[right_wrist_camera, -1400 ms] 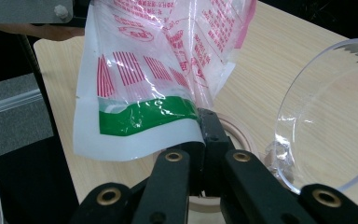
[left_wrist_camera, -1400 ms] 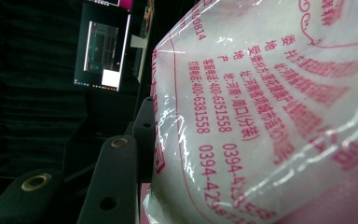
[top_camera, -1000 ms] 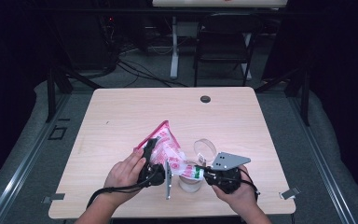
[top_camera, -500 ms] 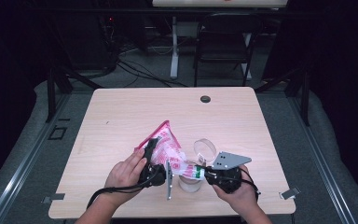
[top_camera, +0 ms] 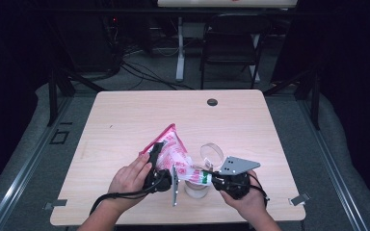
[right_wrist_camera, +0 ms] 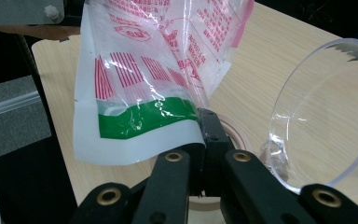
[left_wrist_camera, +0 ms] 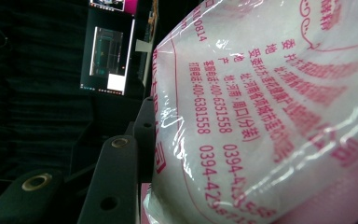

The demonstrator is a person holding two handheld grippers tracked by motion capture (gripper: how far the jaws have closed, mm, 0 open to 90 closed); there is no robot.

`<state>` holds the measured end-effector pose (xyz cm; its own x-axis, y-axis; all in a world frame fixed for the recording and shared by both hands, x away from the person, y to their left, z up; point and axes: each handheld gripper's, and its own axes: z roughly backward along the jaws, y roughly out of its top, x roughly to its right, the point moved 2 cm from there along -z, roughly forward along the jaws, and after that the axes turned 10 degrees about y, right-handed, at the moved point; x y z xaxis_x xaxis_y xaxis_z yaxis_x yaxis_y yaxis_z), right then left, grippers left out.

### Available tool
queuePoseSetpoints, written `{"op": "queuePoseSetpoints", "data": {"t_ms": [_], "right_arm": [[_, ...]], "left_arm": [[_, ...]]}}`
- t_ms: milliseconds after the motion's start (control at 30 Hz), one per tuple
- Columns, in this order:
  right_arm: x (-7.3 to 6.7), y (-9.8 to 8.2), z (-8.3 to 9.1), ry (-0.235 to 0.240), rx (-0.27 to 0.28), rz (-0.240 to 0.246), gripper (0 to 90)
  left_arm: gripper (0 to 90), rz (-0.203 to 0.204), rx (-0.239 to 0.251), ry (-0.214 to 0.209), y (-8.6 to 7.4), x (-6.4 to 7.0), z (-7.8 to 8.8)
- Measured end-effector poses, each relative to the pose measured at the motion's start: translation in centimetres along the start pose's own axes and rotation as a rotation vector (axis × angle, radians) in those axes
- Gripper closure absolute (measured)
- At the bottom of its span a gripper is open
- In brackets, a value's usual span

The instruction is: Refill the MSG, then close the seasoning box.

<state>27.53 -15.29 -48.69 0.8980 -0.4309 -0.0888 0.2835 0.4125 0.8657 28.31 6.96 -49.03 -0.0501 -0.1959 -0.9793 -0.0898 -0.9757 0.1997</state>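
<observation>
One printed plastic bag (top_camera: 174, 153), one clear round container (top_camera: 213, 155). Your left gripper (top_camera: 160, 161) half-closed around bag's body; your right gripper (right_wrist_camera: 204, 122) pinched tight on bag's green-striped edge, container just beside it. Nothing has shifted since earlier.

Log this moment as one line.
left gripper: shut on pink printed bag | right gripper: shut on bag's green-banded edge | clear container: beside bag | table

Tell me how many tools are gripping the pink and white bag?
2. The left tool clamps the bag at its middle; the right tool pinches its green-striped end.
</observation>
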Motion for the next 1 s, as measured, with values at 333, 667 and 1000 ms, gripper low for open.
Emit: {"op": "queuePoseSetpoints", "data": {"t_ms": [333, 667, 1000], "right_arm": [[0.01, 0.0, 0.07, -0.002, 0.001, 0.0, 90.0], [-0.02, 0.05, 0.14, -0.005, 0.004, 0.001, 90.0], [-0.02, 0.07, 0.15, -0.004, 0.006, 0.003, 90.0]], "left_arm": [[61.0, -0.001, 0.004, 0.002, 0.07, -0.06, -0.01], [61.0, -0.006, 0.008, 0.008, 0.12, -0.17, 0.05], [61.0, -0.014, 0.01, 0.012, 0.19, -0.28, 0.06]]}}
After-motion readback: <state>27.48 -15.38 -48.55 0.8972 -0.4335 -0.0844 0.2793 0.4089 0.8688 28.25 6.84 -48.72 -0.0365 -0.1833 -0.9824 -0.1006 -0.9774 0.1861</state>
